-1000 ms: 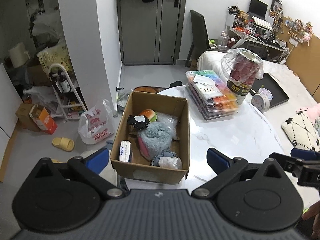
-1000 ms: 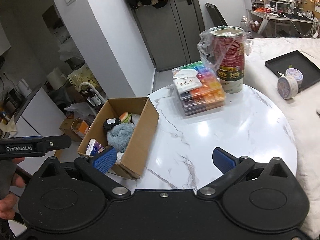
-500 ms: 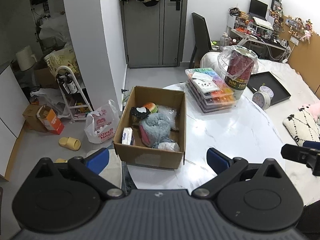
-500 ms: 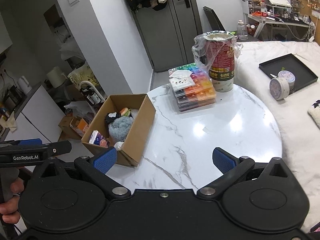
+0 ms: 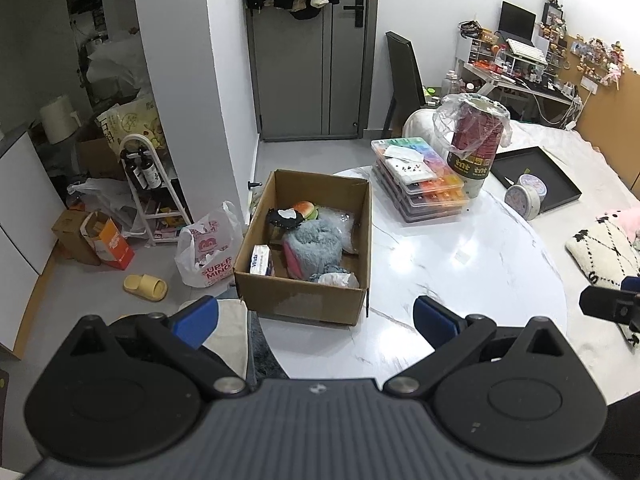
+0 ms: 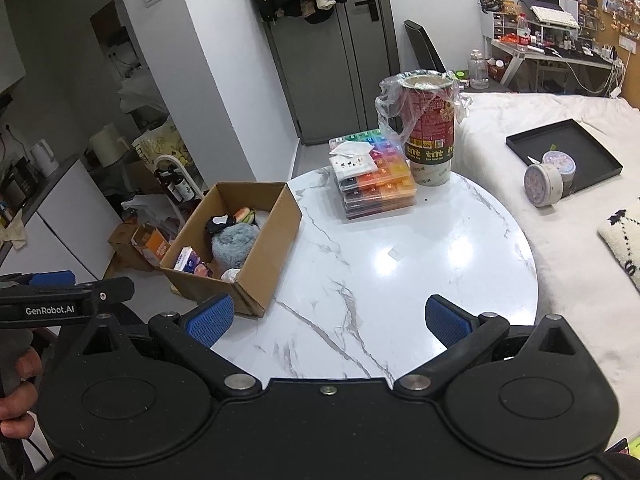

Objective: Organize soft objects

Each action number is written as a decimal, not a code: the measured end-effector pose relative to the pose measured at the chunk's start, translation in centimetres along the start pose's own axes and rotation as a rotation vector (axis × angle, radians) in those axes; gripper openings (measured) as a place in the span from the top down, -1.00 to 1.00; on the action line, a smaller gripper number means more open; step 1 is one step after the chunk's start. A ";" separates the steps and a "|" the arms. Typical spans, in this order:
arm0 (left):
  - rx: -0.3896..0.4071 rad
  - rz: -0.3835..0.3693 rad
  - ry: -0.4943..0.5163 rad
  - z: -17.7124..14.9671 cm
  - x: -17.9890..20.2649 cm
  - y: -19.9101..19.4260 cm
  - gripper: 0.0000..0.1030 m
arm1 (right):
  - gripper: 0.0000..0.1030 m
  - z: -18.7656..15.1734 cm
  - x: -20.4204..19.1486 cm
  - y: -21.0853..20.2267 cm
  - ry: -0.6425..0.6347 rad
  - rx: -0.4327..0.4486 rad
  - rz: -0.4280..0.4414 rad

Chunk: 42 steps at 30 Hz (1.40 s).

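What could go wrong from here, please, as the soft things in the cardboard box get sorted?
1. The cardboard box sits at the table edge, one corner seemingly past it; tugging the grey plush might tip it floorwards.
2. The tall wrapped can stands upright behind the stacked organizer cases; a wide swing could topple it.
3. The left gripper and right gripper, both open, are close and might collide.

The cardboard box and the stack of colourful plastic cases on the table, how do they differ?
The cardboard box is brown, opaque and open-topped, with soft items showing inside; the stack of plastic cases is clear, multicoloured and closed, with a white sheet on top. The cardboard box is taller and sits at the table's left edge, the stack of plastic cases farther back beside a red canister. Both rest on the table.
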State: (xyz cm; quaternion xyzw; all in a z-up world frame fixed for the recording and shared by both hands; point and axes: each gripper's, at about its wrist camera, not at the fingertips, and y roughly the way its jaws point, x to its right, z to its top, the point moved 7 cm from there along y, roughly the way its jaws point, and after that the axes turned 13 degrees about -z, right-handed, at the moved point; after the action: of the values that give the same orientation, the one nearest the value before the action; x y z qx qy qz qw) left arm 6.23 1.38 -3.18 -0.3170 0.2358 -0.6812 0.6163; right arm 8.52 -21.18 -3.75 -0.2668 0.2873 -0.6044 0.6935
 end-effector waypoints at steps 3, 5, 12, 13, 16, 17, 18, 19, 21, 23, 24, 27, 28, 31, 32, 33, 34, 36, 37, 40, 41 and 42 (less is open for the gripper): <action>0.004 0.001 0.002 -0.1 0.0 -0.4 -0.99 | -1.00 -0.1 -0.2 -0.5 -0.002 0.008 0.006; 0.008 -0.002 -0.003 0.0 0.0 -0.6 -0.99 | -1.00 -0.2 -0.3 -0.8 -0.003 0.011 0.004; 0.022 0.000 -0.001 0.1 0.1 -1.0 -1.00 | -1.00 -0.4 0.7 -1.0 0.041 0.027 -0.022; 0.021 0.000 0.000 0.1 0.1 -1.0 -0.99 | -1.00 -0.4 0.8 -1.0 0.044 0.025 -0.021; 0.018 -0.001 -0.001 0.0 0.1 -1.1 -0.99 | -1.00 -0.6 0.9 -1.1 0.040 0.028 -0.028; 0.018 -0.002 -0.002 -0.1 0.1 -1.1 -0.99 | -1.00 -0.6 0.8 -1.1 0.040 0.028 -0.026; 0.017 -0.005 -0.002 -0.1 0.1 -1.1 -0.99 | -1.00 -0.6 0.8 -1.1 0.040 0.025 -0.026; 0.015 -0.007 -0.003 -0.2 0.1 -1.1 -0.99 | -1.00 -0.7 0.8 -1.1 0.039 0.024 -0.027; 0.016 -0.003 -0.004 -0.2 0.1 -1.1 -0.99 | -1.00 -0.8 0.8 -1.2 0.034 0.025 -0.030; 0.017 -0.003 -0.005 -0.2 0.1 -1.1 -1.00 | -1.00 -0.8 0.6 -1.3 0.031 0.024 -0.030; 0.017 -0.004 -0.005 -0.2 0.1 -1.2 -0.99 | -1.00 -0.8 0.6 -1.3 0.031 0.023 -0.028; 0.017 -0.004 -0.003 -0.2 0.1 -1.2 -0.99 | -1.00 -0.9 0.6 -1.4 0.031 0.023 -0.028; 0.016 -0.004 -0.004 -0.2 0.1 -1.1 -0.99 | -1.00 -0.8 0.6 -1.4 0.030 0.025 -0.027; 0.015 -0.005 -0.004 -0.2 0.1 -1.2 -0.99 | -1.00 -0.8 0.5 -1.5 0.029 0.025 -0.026; 0.015 -0.006 -0.004 -0.2 0.2 -1.1 -0.99 | -1.00 -0.8 0.5 -1.4 0.028 0.026 -0.025; 0.016 -0.006 -0.004 -0.2 0.2 -1.1 -1.00 | -1.00 -0.8 0.5 -1.5 0.027 0.028 -0.025; 0.016 -0.007 -0.003 -0.2 0.2 -1.1 -0.99 | -1.00 -0.8 0.5 -1.6 0.026 0.029 -0.025; 0.016 -0.006 -0.002 -0.2 0.3 -1.1 -0.99 | -1.00 -0.8 0.4 -1.7 0.025 0.030 -0.022; 0.016 -0.007 -0.002 -0.2 0.3 -1.1 -0.99 | -1.00 -0.8 0.4 -1.7 0.025 0.031 -0.021; 0.017 -0.011 0.005 -0.2 0.6 -1.1 -0.99 | -1.00 -0.7 0.3 -1.8 0.023 0.033 -0.019; 0.017 -0.013 0.006 -0.2 0.7 -1.1 -0.99 | -1.00 -0.7 0.2 -1.9 0.022 0.034 -0.018; 0.016 -0.015 0.007 -0.2 0.9 -1.1 -0.99 | -1.00 -0.7 0.1 -1.9 0.020 0.034 -0.016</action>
State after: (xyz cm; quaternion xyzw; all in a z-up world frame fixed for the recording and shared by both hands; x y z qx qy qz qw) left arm 5.30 0.66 -2.42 -0.3113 0.2299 -0.6890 0.6128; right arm 6.71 -21.57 -2.90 -0.2510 0.2817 -0.6174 0.6903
